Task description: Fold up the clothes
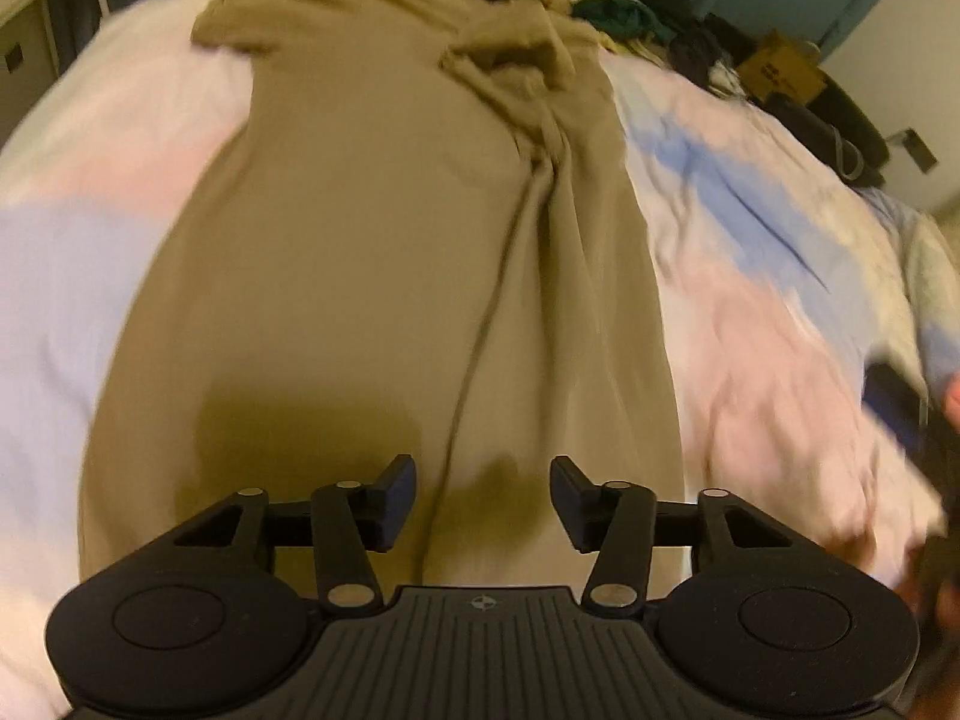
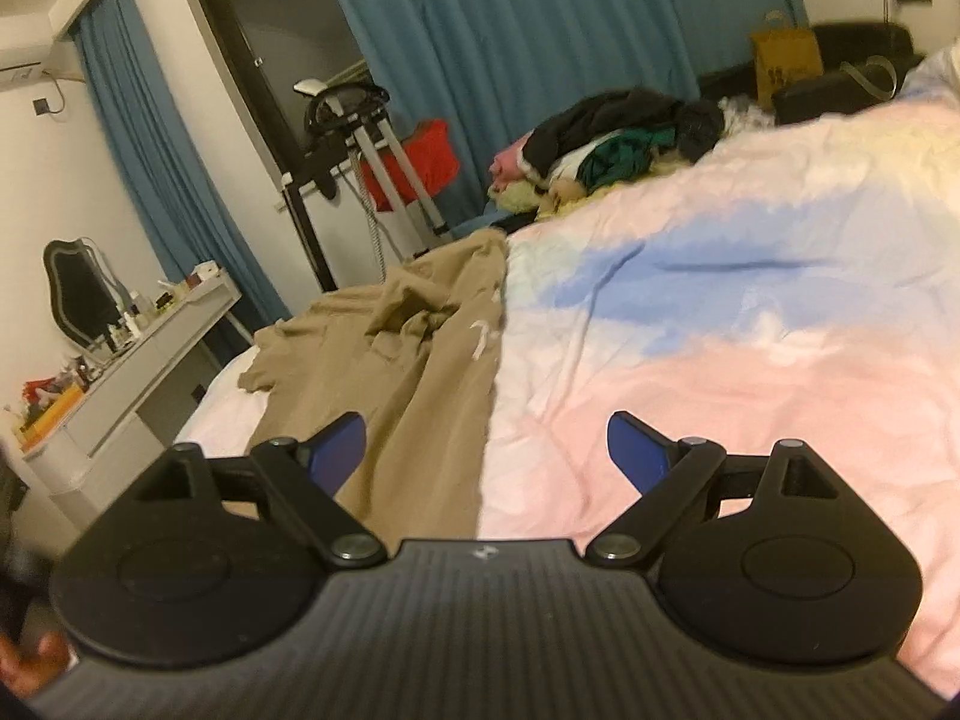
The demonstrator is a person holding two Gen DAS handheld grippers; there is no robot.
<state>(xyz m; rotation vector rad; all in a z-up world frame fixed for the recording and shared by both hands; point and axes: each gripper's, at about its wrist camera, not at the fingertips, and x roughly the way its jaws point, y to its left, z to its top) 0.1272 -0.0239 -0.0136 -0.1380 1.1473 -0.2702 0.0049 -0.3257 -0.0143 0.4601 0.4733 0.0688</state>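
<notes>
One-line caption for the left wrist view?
Open left gripper hovers over a tan garment spread lengthwise on the pastel bedspread.

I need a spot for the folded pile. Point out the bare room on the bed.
Widest free patch: the duvet right of the tan shirt, short of the clothes heap at the far edge. A narrower strip lies left of the shirt. The far edge is crowded with the heap and bags. Both claws, left and right, are open.
</notes>
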